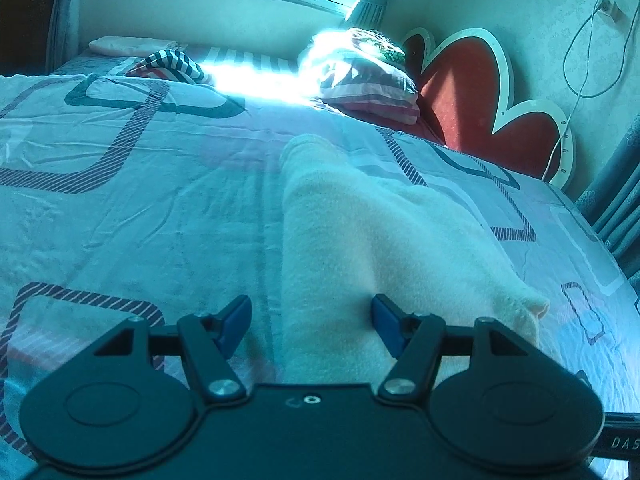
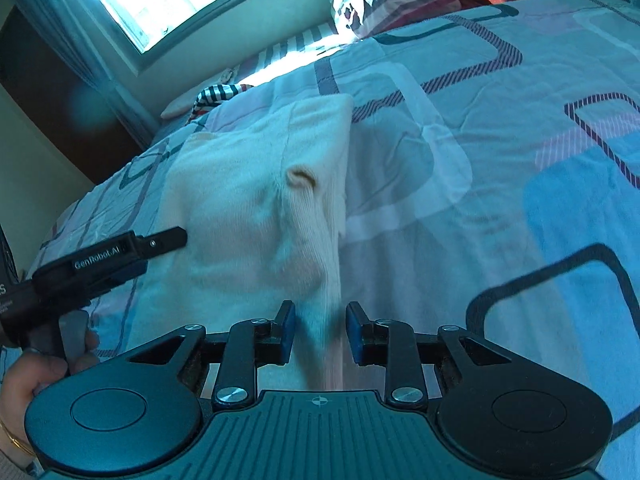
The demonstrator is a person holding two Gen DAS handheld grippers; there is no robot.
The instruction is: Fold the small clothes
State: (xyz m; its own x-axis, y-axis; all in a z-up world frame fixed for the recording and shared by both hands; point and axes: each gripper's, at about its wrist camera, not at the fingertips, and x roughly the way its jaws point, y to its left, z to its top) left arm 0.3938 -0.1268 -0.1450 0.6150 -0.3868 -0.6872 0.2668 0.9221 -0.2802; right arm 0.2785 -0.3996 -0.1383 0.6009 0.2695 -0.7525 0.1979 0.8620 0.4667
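A cream knit garment [image 1: 360,232] lies flat on the bed, partly folded, with a sleeve cuff sticking up at its near right corner [image 1: 536,304]. It also shows in the right wrist view [image 2: 256,200] with the ribbed sleeve [image 2: 312,216] running toward the camera. My left gripper [image 1: 312,320] is open, its blue pads either side of the garment's near edge. My right gripper [image 2: 320,332] is open, with the sleeve's end lying between its pads. The left gripper also shows in the right wrist view [image 2: 168,238], at the garment's left edge.
The patterned bedsheet [image 1: 140,200] covers the bed. Pillows [image 1: 360,76] and a striped cloth [image 1: 172,64] lie at the far end under the window. A red heart-shaped headboard [image 1: 480,96] stands at the right, with a cable on the wall [image 1: 580,60].
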